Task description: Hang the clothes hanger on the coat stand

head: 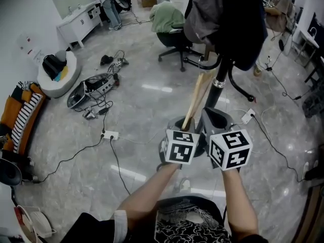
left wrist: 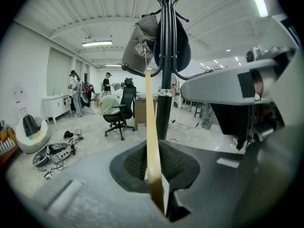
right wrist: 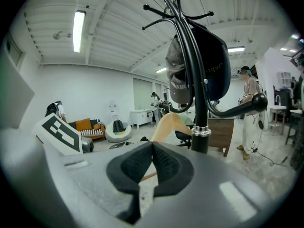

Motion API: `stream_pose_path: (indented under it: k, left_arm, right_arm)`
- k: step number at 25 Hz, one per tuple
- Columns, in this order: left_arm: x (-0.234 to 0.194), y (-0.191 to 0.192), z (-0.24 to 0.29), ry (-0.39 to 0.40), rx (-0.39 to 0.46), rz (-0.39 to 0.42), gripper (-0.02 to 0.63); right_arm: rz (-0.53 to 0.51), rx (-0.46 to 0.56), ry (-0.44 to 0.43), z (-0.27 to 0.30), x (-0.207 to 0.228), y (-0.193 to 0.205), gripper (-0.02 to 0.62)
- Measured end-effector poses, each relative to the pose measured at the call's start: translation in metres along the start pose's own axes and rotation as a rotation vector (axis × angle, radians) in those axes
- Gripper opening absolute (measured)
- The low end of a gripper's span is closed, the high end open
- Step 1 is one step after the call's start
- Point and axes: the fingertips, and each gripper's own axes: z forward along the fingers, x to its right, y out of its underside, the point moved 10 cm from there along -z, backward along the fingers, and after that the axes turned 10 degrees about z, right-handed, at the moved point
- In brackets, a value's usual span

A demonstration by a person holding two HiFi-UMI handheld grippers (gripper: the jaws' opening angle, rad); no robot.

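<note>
A pale wooden clothes hanger (head: 196,99) rises from my left gripper (head: 188,126), which is shut on its lower end. In the left gripper view the hanger (left wrist: 151,127) shows edge-on as a thin strip clamped between the pads, its top close to the black coat stand (left wrist: 165,80). The stand's pole (head: 219,82) is just beyond both grippers and carries a grey garment (head: 205,11) and a dark one (head: 248,19). My right gripper (head: 215,118) is shut with nothing in it, beside the left. From it, the hanger's curved shoulder (right wrist: 170,125) shows beyond the pads, left of the pole (right wrist: 197,94).
An office chair (head: 174,37) draped with green cloth stands behind the coat stand. Cables and a power strip (head: 110,134) lie on the floor at left, another strip (head: 248,116) at right. A white round seat (head: 58,75) and an orange sofa (head: 20,113) are far left. People stand in the background.
</note>
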Motion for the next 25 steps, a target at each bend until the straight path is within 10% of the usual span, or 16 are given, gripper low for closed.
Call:
stream_pose_path:
  k: [25]
  left_arm:
    - [0.003, 0.024, 0.025, 0.053, -0.053, -0.006, 0.029]
  right_arm:
    - [0.0, -0.03, 0.036, -0.001, -0.004, 0.014, 0.0]
